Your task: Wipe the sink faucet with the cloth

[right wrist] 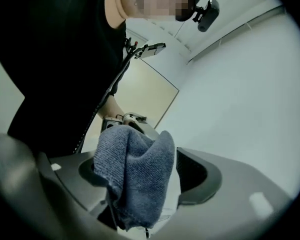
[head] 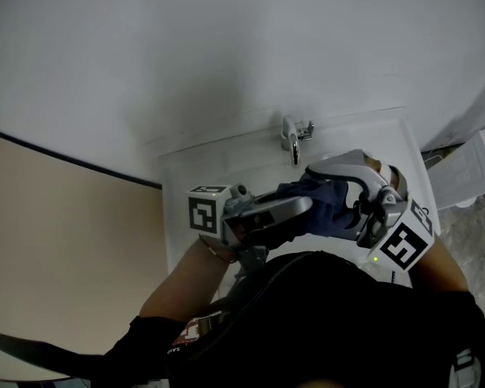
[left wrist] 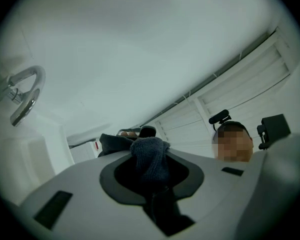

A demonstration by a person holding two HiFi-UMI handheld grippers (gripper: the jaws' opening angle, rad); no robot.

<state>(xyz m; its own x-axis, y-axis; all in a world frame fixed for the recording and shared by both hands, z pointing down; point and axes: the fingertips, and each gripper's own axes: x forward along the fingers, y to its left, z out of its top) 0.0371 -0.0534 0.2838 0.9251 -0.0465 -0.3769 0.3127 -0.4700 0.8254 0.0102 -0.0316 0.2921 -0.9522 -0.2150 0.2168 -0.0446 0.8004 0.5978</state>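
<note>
While clamping blue cloth point(head: 327, 207) at both ends: left tongs point(left wrist: 150, 158) clenched on left end, right tongs point(right wrist: 140, 178) clenched on right end. Bunched, long axis left-right btwn the two. Over sink point(head: 184, 176), just near of faucet point(head: 293, 138), w/ spout pointing near.

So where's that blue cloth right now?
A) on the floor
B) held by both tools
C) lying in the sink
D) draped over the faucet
B: the cloth is bunched in the jaws of both the left tool and the right tool, clear of the faucet.
</note>
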